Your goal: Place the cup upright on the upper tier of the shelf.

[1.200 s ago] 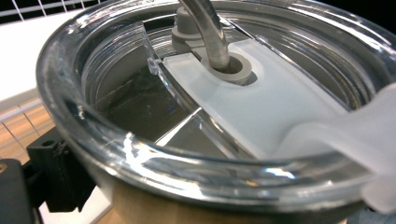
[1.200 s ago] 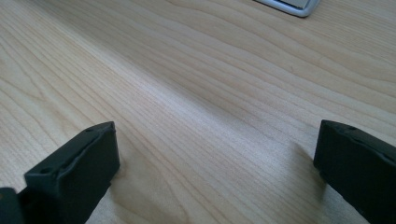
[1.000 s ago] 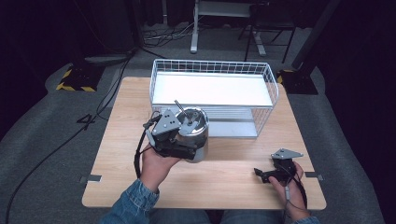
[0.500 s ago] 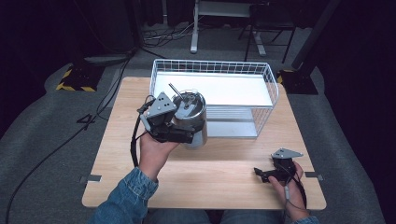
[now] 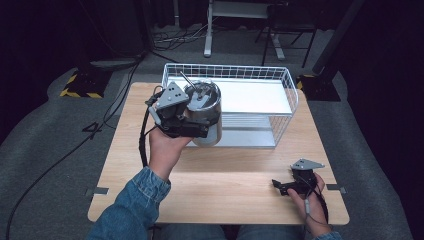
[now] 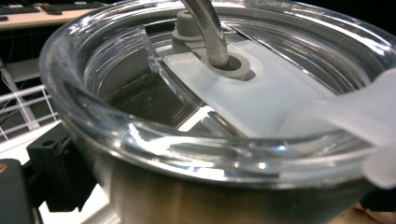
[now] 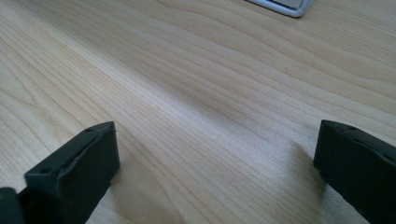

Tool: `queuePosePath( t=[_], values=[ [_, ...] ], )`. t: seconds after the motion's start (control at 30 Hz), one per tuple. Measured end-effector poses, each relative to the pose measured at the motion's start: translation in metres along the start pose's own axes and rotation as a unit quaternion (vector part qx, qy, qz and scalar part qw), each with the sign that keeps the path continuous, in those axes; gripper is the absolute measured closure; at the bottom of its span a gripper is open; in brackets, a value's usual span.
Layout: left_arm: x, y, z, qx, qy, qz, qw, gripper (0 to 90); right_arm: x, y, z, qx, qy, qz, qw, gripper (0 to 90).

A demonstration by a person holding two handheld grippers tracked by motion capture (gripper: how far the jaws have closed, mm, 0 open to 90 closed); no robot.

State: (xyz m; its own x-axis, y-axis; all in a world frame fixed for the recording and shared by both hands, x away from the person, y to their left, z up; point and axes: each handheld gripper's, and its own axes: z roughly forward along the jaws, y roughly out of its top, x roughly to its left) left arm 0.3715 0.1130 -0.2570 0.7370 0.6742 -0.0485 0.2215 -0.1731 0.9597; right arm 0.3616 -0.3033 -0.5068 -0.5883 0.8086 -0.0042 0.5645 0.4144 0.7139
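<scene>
A steel tumbler (image 5: 204, 114) with a clear lid and a metal straw is held up off the wooden table (image 5: 225, 175), against the front left of the white wire basket (image 5: 285, 82). My left gripper (image 5: 197, 131) is shut on its body. In the left gripper view the clear lid (image 6: 224, 112) and the straw (image 6: 208, 28) loom close, and one black jaw stands at the lower left beside the cup. My right gripper (image 5: 280, 186) rests low on the table near the front right, open, with bare wood between its jaws (image 7: 210, 163).
The wire basket has a white floor (image 5: 250, 97) and stands at the back of the table. A metal edge (image 7: 285, 7) lies ahead in the right gripper view. Cables and chair legs lie on the dark floor beyond.
My left gripper has lifted the tumbler up and carried it back toward the basket's front left corner. The right gripper has stayed put.
</scene>
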Motion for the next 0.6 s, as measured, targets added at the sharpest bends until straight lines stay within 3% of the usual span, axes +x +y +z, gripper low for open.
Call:
queuePosePath(
  t=[0.4, 0.6],
  values=[
    [0.016, 0.024, 0.014, -0.009, 0.003, -0.011, 0.9999, 3.5, 0.000, 0.000, 0.000, 0.000, 0.000, 0.000, 1.0000, 0.6],
    [0.025, 0.038, 0.025, -0.016, 0.015, -0.012, 0.9997, 3.5, 0.000, 0.000, 0.000, 0.000, 0.000, 0.000, 1.0000, 0.6]
  ],
)
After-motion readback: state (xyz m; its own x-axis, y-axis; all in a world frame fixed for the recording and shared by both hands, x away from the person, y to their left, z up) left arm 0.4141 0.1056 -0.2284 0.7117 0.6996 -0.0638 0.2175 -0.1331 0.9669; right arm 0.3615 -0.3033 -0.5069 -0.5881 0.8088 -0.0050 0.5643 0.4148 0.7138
